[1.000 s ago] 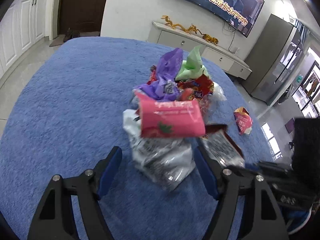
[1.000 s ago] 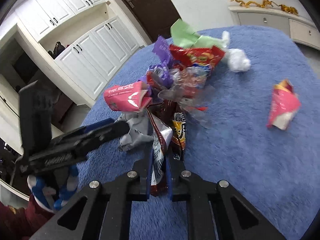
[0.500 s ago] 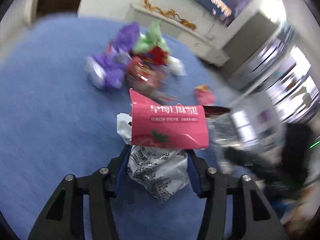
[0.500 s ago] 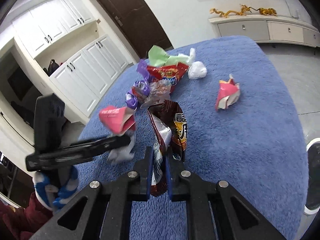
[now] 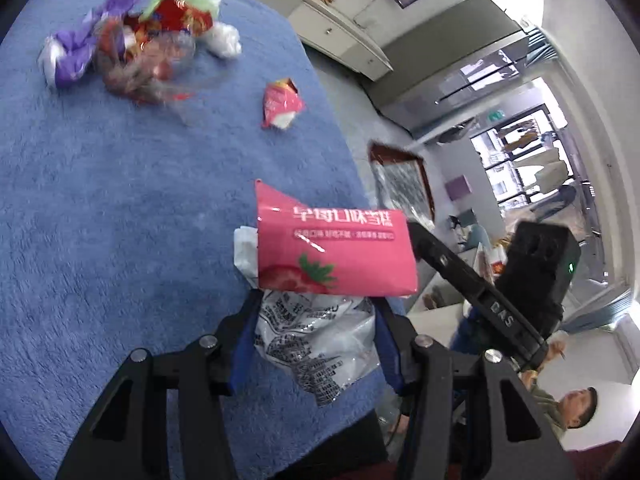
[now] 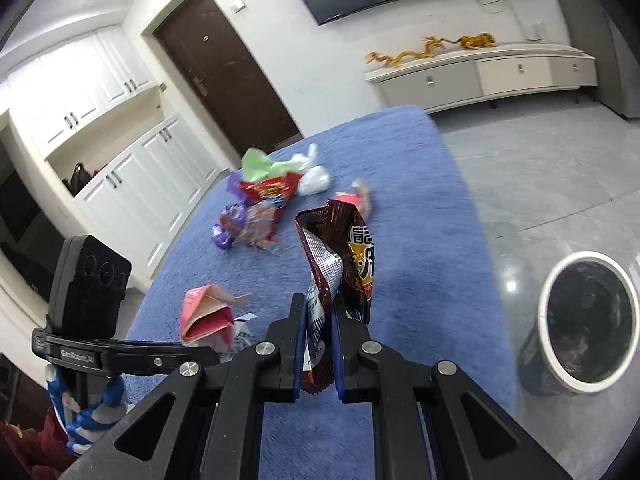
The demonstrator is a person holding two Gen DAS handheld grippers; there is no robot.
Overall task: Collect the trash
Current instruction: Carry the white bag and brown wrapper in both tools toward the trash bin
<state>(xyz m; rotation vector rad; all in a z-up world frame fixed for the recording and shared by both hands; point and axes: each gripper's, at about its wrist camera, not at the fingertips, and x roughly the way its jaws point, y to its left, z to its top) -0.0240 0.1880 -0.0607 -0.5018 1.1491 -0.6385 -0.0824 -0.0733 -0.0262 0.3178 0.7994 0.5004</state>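
Right wrist: both fingers clamp wrappers, right (image 6: 318,344) brown bag (image 6: 344,256), left (image 5: 314,344) pink-white (image 5: 332,252); carry level over bin (image 6: 588,320) before releasing.

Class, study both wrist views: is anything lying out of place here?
Yes. A heap of crumpled wrappers and one stray pink packet lie on the blue rug, not in the bin that stands on the floor beside it.
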